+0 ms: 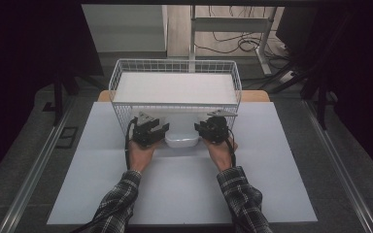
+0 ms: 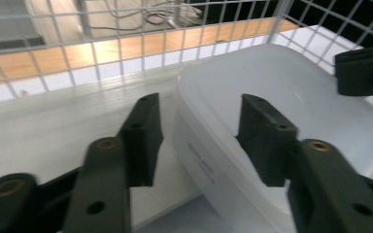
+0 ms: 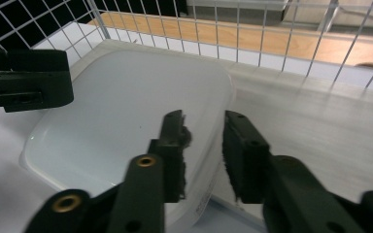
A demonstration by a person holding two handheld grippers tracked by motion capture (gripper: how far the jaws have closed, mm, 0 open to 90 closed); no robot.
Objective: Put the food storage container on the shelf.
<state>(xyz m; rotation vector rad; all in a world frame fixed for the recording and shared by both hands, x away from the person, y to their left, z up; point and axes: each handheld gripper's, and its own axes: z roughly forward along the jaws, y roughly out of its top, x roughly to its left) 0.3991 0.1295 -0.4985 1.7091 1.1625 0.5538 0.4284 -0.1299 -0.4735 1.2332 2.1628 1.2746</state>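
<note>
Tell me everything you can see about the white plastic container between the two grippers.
The white container is a shallow, rounded-rectangle tub of smooth, slightly translucent plastic, with small printed text on its side. It lies tilted against the front of the wire basket. The left gripper straddles one rim, jaws open; the right gripper straddles the opposite rim, jaws nearly closed on it.

A white rectangular wire basket stands at the far middle of a pale sheet-covered table. Just before the basket's near wall lies a white rounded plastic container. The left gripper sits at the container's left end, the right gripper at its right end, both before the basket.
</note>
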